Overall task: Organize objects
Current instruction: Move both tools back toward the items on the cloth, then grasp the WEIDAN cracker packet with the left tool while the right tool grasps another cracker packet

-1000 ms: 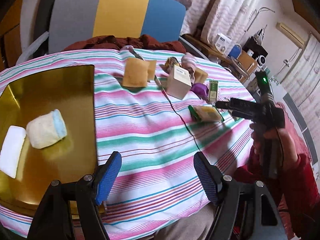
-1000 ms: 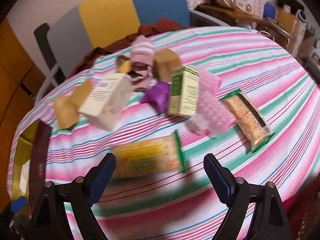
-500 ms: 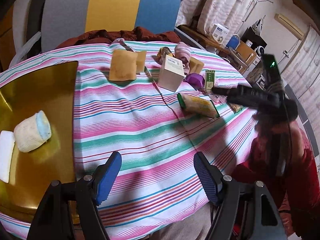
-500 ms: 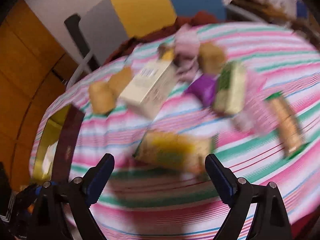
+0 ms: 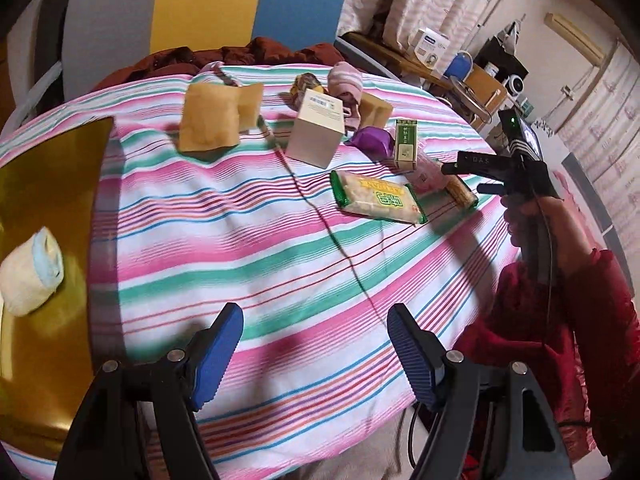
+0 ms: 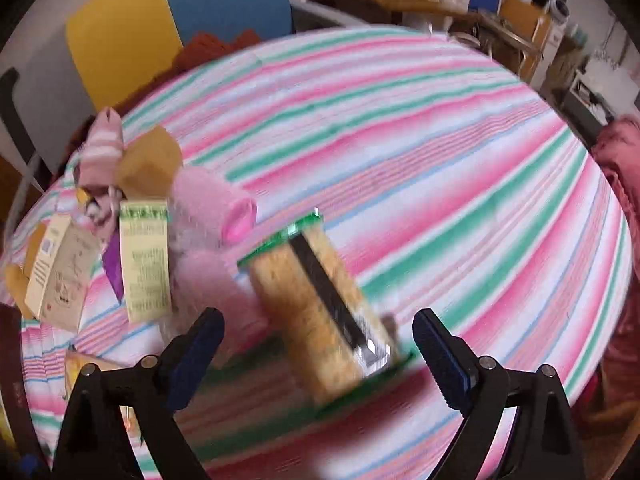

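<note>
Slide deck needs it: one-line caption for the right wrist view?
Open right gripper hovering over a green-edged snack pack on the striped tablecloth, nothing held.

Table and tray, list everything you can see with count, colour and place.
Snack packs: 2, green-edged; one mid-table, one between right gripper's fingers.
Boxes: 2; cream, green-yellow, far side.
Brown paper bags: 2, far left.
Purple pouch: 1, beside boxes.
Pink socks: 1 bundle, far edge.
Pink roll: 1, by green box.
Gold tray: 1, left, holding cream-blue sock roll.
Left gripper: open.
Right gripper: open.
</note>
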A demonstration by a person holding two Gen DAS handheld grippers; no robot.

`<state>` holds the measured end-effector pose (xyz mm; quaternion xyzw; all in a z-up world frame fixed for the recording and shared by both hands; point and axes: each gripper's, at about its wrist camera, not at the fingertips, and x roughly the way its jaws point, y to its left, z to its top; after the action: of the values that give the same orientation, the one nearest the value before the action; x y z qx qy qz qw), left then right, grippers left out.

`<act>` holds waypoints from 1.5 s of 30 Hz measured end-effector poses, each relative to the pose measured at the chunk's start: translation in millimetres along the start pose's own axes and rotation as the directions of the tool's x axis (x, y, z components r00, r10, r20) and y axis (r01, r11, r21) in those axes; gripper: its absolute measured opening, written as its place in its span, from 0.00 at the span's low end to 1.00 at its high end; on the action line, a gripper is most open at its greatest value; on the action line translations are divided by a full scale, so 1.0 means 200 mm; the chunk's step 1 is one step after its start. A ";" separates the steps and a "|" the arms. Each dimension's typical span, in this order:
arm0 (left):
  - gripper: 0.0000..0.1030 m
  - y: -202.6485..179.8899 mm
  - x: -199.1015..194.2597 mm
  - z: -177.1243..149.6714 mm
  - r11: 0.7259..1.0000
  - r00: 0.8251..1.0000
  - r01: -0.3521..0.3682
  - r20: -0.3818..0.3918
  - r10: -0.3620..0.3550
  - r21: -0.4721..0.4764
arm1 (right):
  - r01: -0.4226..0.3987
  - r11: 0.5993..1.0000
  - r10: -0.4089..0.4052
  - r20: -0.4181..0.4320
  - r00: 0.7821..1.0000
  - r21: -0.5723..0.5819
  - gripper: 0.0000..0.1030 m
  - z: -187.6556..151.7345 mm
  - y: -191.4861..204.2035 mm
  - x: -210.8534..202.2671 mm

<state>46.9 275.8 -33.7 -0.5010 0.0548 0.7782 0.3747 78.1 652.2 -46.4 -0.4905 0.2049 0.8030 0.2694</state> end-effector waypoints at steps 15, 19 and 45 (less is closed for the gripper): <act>0.73 -0.18 0.35 0.23 0.996 0.992 0.070 -0.101 -0.075 -0.046 | 0.020 0.998 -0.018 -0.031 0.999 0.067 0.73 -0.08 -0.02 0.01; 0.73 -0.25 0.46 0.29 0.995 0.986 0.091 -0.136 -0.095 -0.037 | 0.003 0.999 -0.001 -0.047 0.999 0.047 0.46 -0.08 0.01 0.03; 0.73 -0.56 0.85 0.61 0.977 0.977 -0.184 -0.084 0.193 0.113 | -0.025 0.997 0.028 -0.036 0.999 0.076 0.47 -0.04 -0.04 0.08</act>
<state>-7.4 501.9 -80.9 -0.5097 0.1604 0.7816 0.3218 81.7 657.3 -65.3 -0.4920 0.2466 0.7889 0.2733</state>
